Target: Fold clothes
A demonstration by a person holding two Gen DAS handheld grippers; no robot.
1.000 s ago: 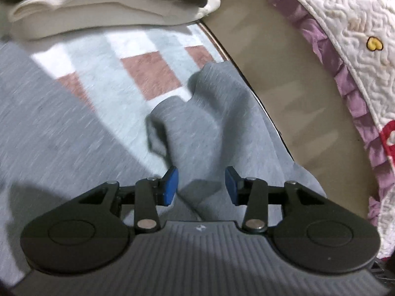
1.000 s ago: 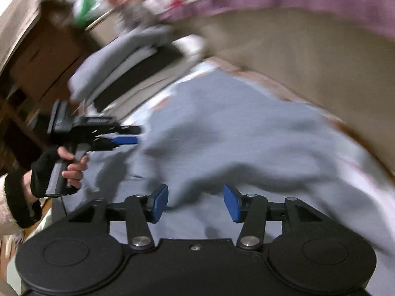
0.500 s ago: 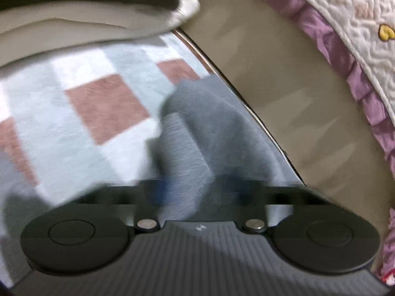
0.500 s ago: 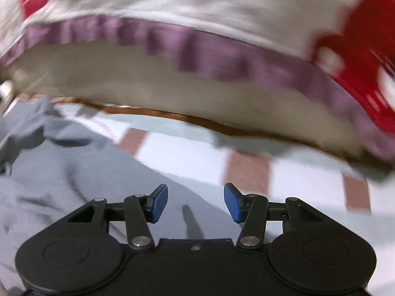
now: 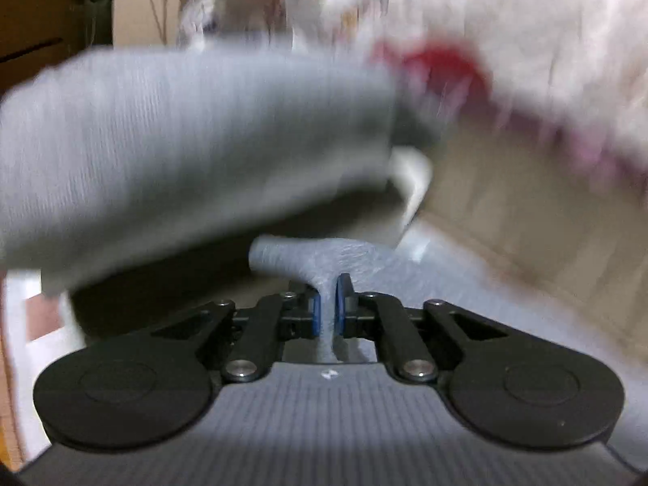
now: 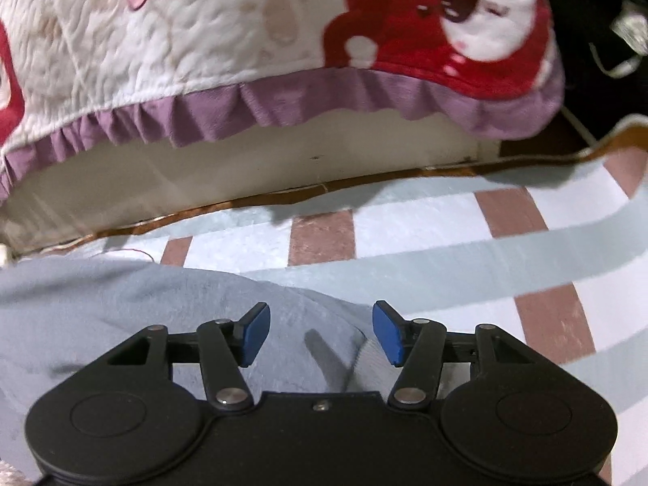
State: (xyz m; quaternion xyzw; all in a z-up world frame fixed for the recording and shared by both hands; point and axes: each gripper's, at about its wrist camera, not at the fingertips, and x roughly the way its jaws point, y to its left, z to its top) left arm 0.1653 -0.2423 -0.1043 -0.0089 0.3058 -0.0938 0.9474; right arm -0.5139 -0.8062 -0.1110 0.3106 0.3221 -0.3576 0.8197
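A pinch of soft grey knit garment is being held by the left claw — the right claw is being kept wide just above its nearest edge.

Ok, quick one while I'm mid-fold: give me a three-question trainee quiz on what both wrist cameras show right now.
1. True or false: the left claw is shut on a pinch of the grey garment.
2. Multiple choice: the right claw is A) shut on the garment, B) open above the garment's edge, C) holding the quilt.
3. Fill in: the checked blanket under the garment has white, pale blue and ____ squares.

Key: 1 true. 2 B: its pads stand wide apart with grey cloth below them. 3 brownish pink. The quilt with the purple frill hangs untouched behind.
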